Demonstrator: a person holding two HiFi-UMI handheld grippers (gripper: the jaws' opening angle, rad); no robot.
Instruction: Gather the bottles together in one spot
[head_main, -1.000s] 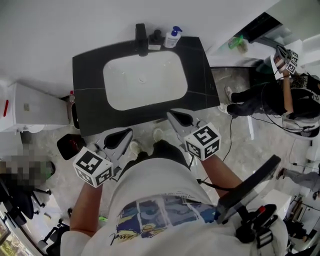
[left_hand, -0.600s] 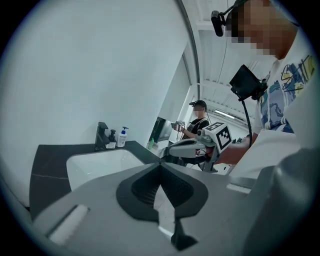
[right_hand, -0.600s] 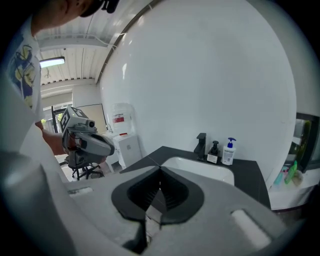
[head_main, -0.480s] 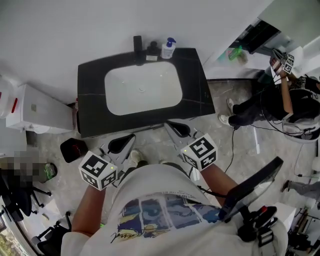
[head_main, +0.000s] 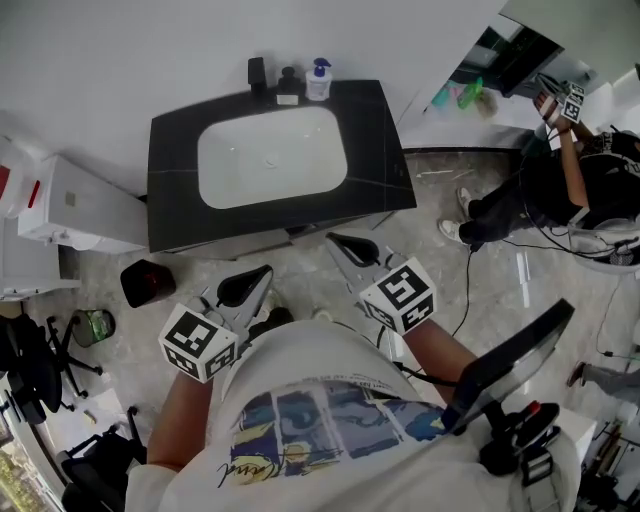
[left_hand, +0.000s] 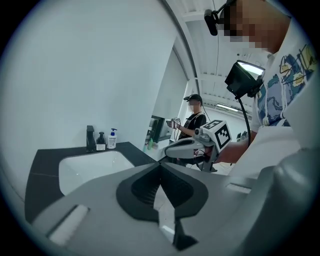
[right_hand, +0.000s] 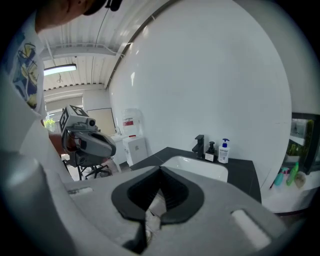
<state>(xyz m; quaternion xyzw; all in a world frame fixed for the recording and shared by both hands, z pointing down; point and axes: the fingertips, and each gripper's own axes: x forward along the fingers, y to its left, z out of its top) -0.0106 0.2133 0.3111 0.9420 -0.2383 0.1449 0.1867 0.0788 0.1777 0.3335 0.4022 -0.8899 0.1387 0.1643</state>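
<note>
- A black sink counter (head_main: 385, 150) with a white basin (head_main: 270, 158), seen from above.
- A white pump bottle (head_main: 318, 80) and a small dark bottle (head_main: 289, 86) stand side by side at the counter's back edge, just right of the black tap (head_main: 257, 74).
- The left gripper (head_main: 250, 282) and right gripper (head_main: 345, 245) hang beyond the counter's front edge, each with jaws pressed together, holding nothing.

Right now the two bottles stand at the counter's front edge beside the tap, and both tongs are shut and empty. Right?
No: the bottles stand at the counter's back edge beside the tap, as the head view shows. The left tongs and right tongs are shut and empty.
</note>
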